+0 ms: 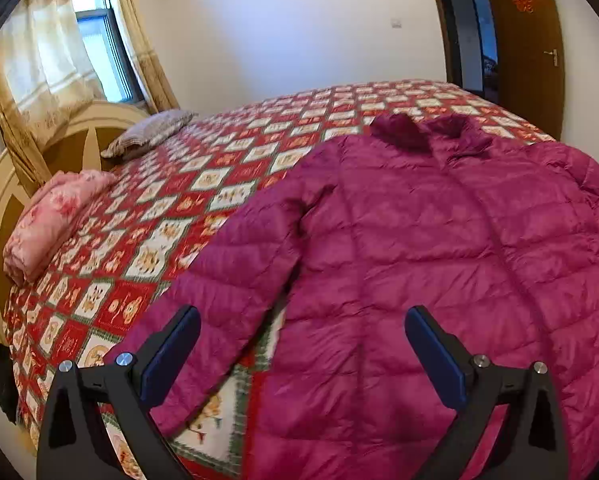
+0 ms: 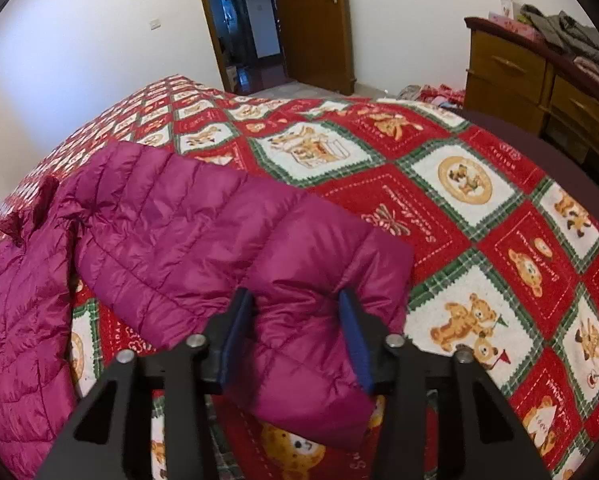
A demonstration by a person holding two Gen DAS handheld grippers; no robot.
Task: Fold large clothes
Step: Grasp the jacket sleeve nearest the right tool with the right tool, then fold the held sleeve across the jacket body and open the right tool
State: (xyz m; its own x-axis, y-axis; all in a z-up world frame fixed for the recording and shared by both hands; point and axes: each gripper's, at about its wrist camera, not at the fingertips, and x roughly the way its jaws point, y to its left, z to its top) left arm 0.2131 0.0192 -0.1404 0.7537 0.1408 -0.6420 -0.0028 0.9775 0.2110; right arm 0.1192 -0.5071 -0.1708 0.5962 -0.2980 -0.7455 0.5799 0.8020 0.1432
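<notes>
Fingers point(image 2: 355, 336) around magenta jacket point(image 2: 219, 240) sleeve, writing illegible.

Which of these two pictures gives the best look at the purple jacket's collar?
The left wrist view: the collar faces the camera at the top of the spread jacket. The right wrist view shows the collar only sideways at the left edge, behind a sleeve.
</notes>
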